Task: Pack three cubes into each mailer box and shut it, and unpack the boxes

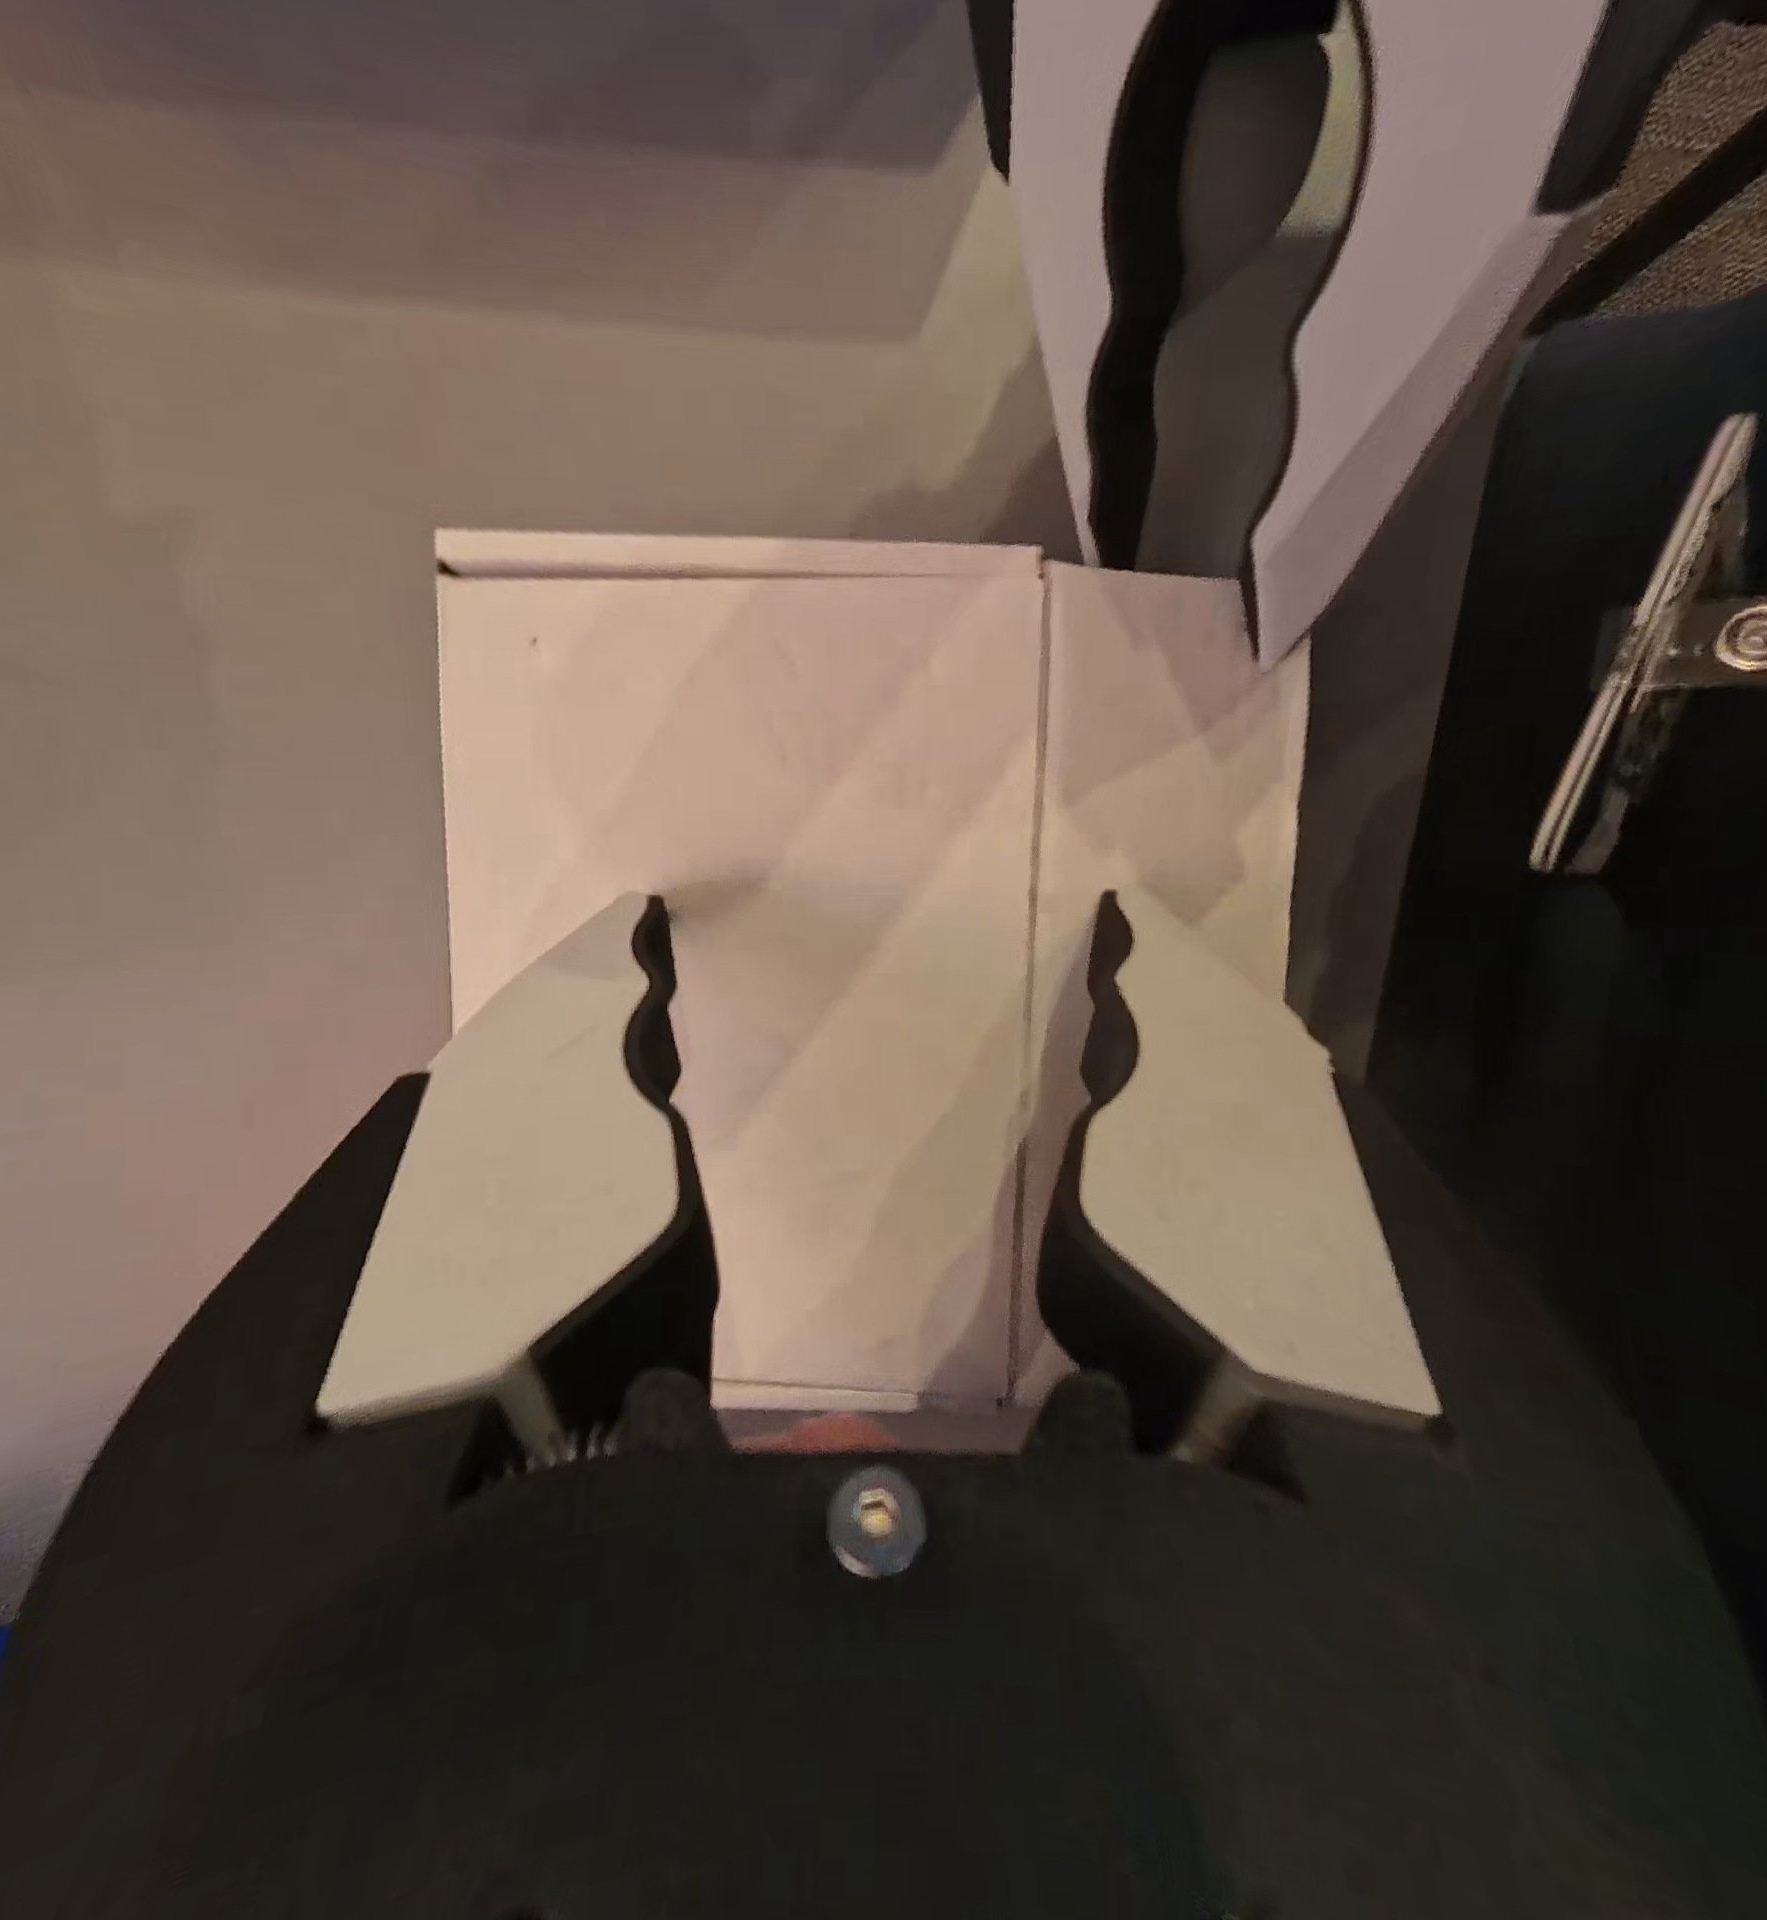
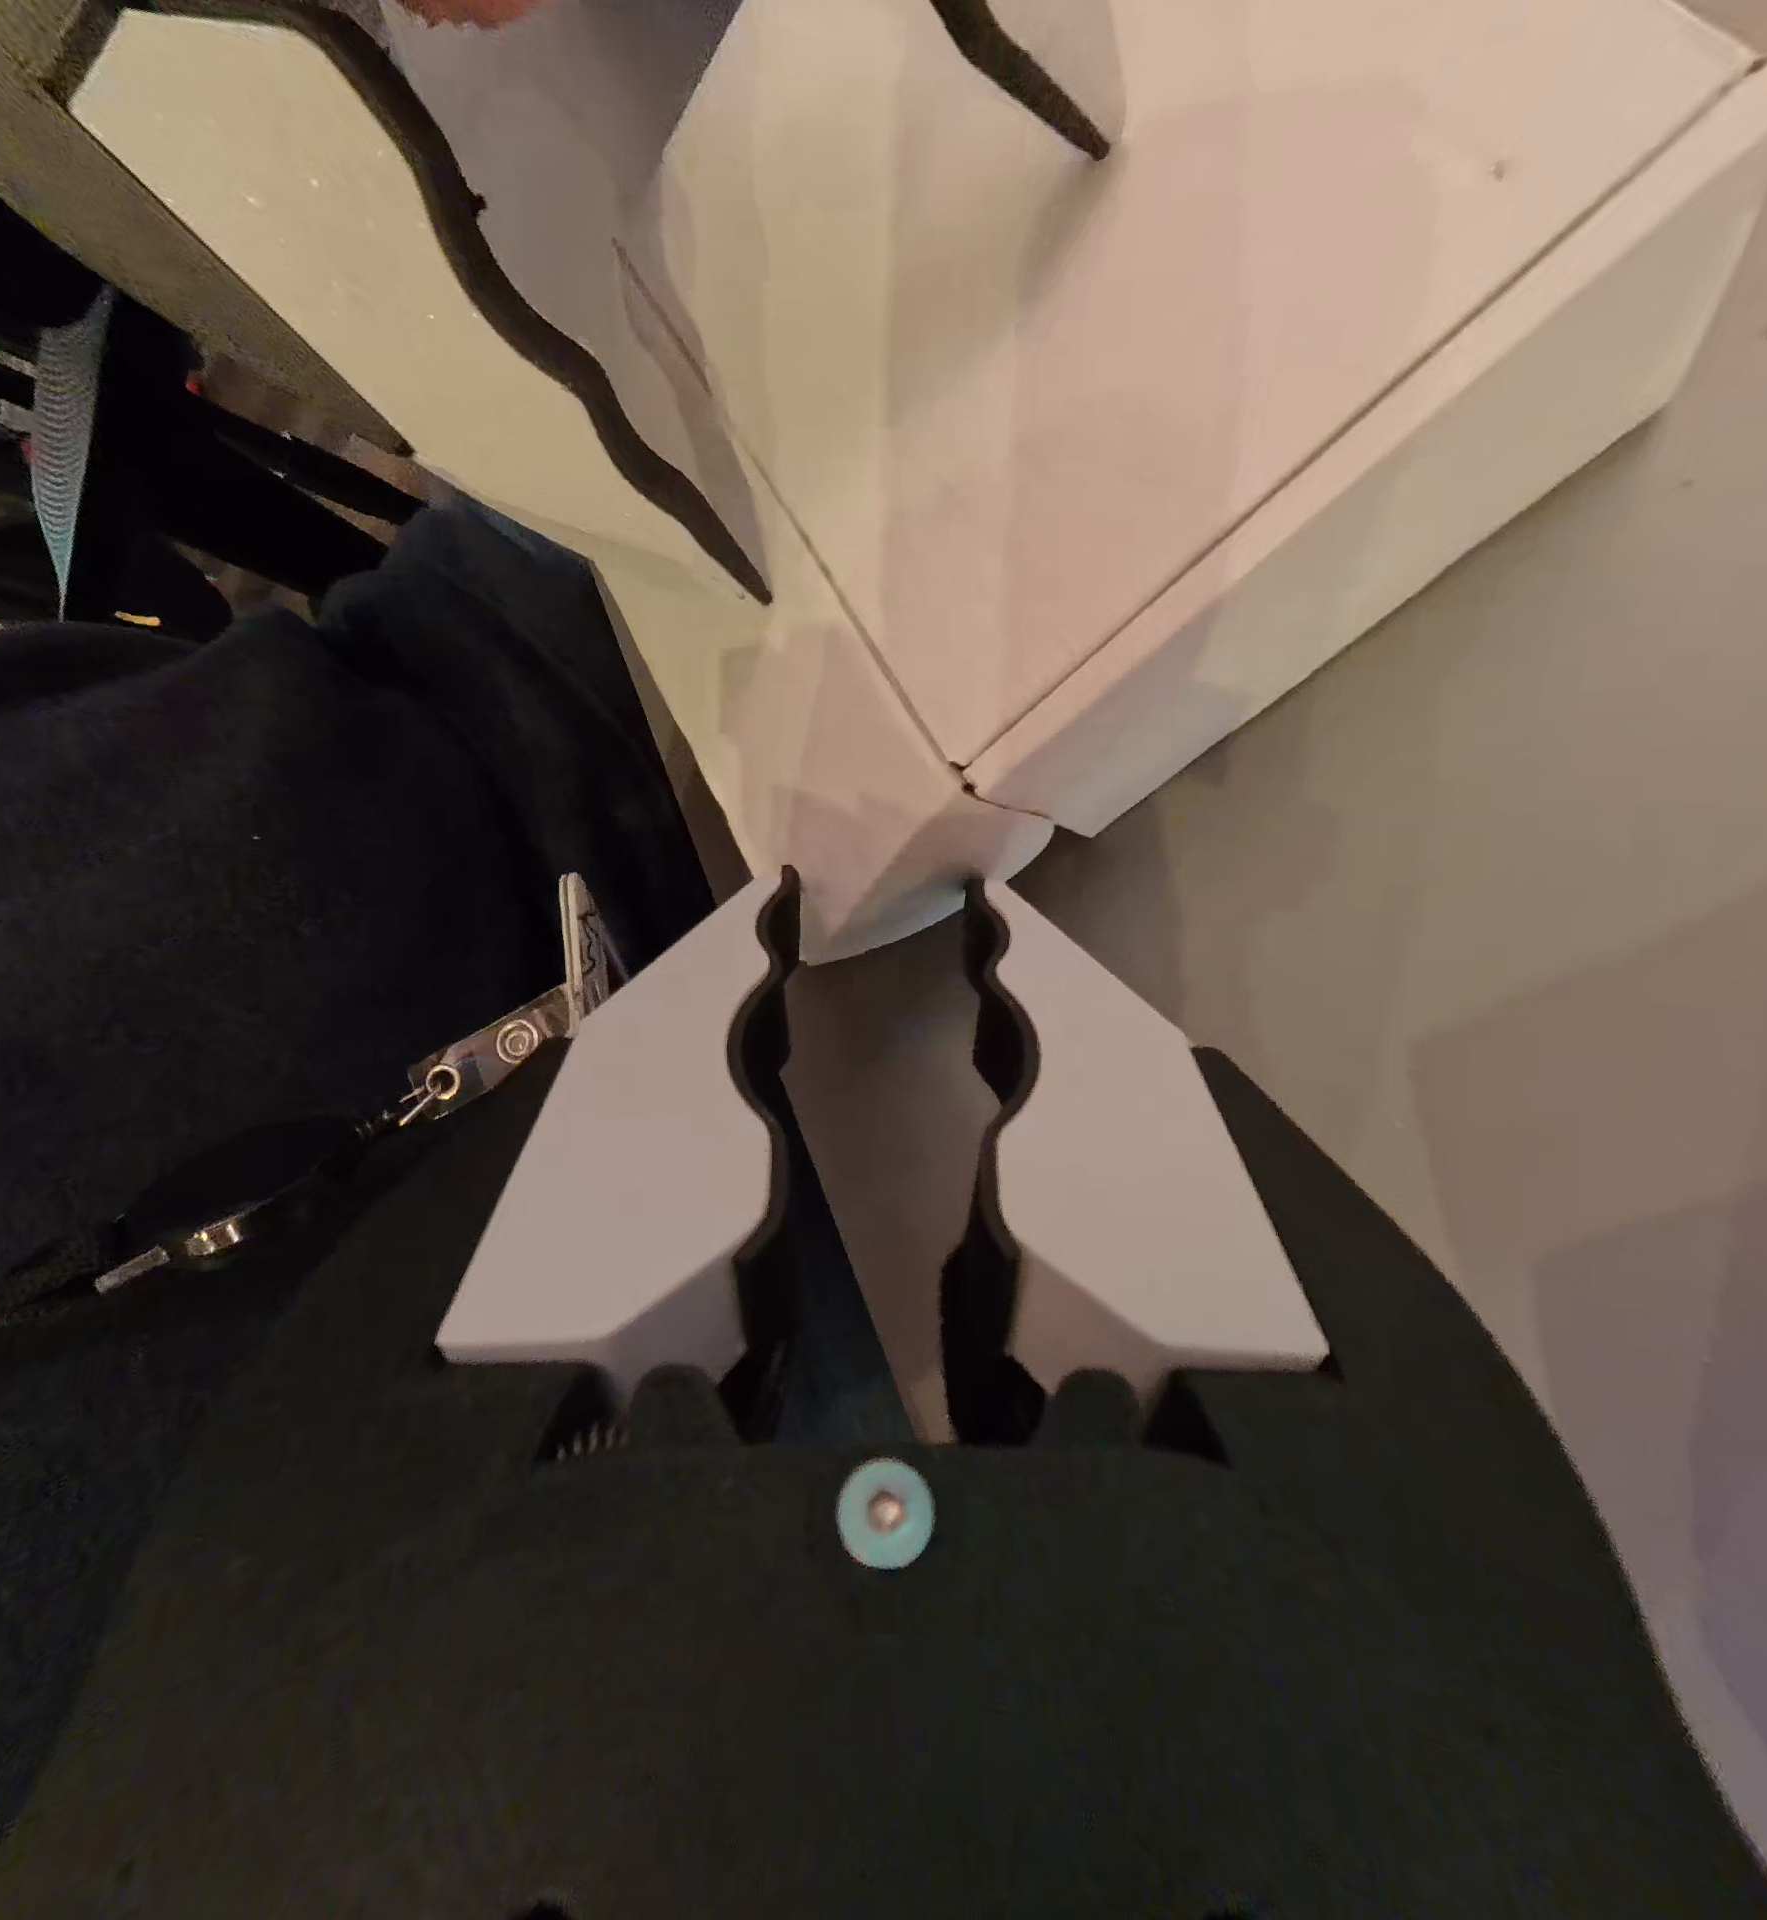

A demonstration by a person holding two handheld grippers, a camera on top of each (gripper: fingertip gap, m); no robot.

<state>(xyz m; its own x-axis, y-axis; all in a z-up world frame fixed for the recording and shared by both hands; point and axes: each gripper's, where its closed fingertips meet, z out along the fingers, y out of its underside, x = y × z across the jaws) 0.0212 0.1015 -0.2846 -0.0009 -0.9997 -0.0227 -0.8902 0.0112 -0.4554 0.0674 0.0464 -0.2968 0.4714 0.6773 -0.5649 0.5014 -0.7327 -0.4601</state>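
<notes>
the white mailer box [image 1: 754,790] lay flat on the pale counter [image 1: 183,727] with its lid down, and no cubes could be seen, so they were either inside or somewhere out of view. the left tongs [image 1: 884,914] hung right over the lid, spread wide, with the tips low over the top, one on the big lid panel and one by the fold line near the right side; whether they touched it could not be told. the box stretched away from these tongs, its long side running straight ahead, so the left tongs were lined up with it. the right tongs [image 2: 879,899] came at the box from its corner, spread part way, and a small rounded flap [image 2: 920,883] at that corner sat just between the tips, not yet pinched as far as could be seen. in the left view the right tongs [image 1: 1175,551] showed up at the far right corner of the box. both tongs were close, but the right ones were nearer to the loose flap. the next move likely hung on that flap, with the left tongs holding the lid down. a dark sleeve [image 2: 235,883] and a metal clip [image 2: 505,1044] were beside the counter.
</notes>
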